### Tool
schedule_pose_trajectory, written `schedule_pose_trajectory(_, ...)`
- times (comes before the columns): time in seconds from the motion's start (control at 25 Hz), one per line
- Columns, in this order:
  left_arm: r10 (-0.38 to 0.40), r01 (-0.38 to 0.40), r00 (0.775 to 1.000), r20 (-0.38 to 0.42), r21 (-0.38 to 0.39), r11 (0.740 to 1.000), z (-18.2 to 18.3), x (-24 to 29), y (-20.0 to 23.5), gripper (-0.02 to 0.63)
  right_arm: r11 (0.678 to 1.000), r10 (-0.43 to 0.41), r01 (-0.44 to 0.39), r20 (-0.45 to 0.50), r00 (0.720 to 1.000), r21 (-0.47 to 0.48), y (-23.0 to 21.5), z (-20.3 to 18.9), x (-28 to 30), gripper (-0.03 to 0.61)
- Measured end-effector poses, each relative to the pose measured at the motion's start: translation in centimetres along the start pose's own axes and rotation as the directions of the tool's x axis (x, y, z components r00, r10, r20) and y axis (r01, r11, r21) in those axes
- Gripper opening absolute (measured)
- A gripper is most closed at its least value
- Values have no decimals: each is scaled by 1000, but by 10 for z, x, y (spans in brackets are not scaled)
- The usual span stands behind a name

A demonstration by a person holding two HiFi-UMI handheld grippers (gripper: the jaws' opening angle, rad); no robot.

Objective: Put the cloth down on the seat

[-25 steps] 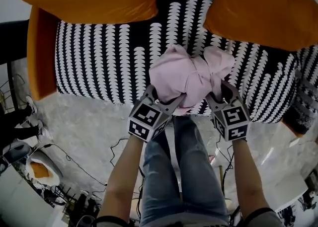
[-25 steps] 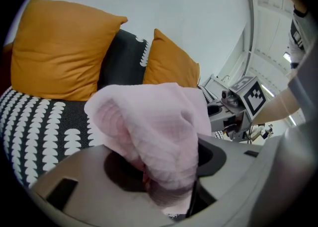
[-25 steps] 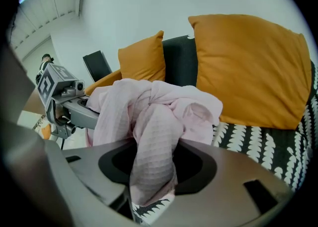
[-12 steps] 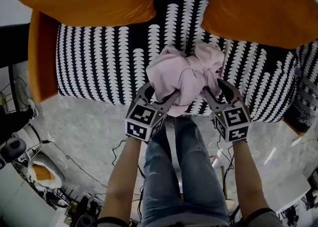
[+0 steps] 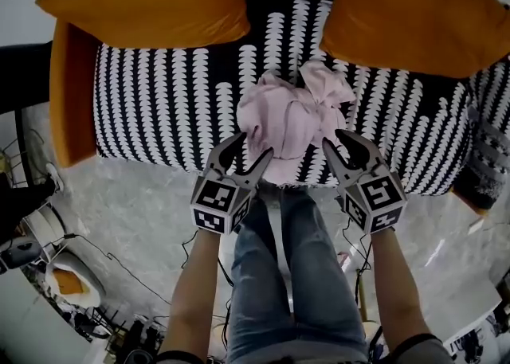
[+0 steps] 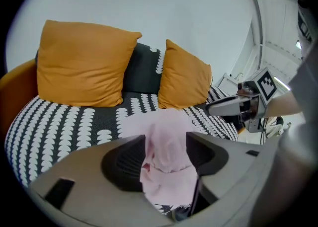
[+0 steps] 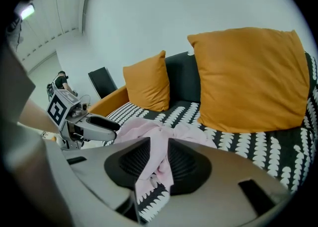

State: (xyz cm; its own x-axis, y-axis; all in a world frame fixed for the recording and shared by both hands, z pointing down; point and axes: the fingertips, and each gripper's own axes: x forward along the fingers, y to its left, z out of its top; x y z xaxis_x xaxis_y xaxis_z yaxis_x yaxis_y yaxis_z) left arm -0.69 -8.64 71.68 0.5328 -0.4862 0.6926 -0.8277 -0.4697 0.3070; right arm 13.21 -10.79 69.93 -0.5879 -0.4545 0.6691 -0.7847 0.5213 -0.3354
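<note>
Both our grippers flank the pink cloth [image 5: 291,115] bunched on the patterned seat [image 5: 159,107]. Our left gripper [image 5: 243,155] is spreading, cloth between its jaws. Our right gripper [image 5: 348,147] is closing around a fold.

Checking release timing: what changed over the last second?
The cloth was let go and now lies on the seat. Both grippers backed toward the person. Left gripper released it, jaws opening; right gripper released it, jaws now closing. A cloth fold shows between each pair. Cushions and seat unchanged.
</note>
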Motion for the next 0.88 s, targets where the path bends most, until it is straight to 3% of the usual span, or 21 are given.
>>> schedule_pose_trajectory(0.24, -2, 0, 999, 51, 42, 999, 27, -16, -5, 173, 999, 9, -8, 29, 1000, -37, 17, 23, -12, -1)
schedule_pose_trajectory(0.48, -16, 6, 993, 113, 90, 996, 62, -47, -26, 29, 997, 34, -28, 83, 996, -75, 45, 59, -44, -1)
schedule_pose_trajectory(0.88, -145, 113, 979, 146, 205, 972, 109, -108, -72, 25, 997, 48, -34, 201, 979, -71, 100, 112, -100, 2)
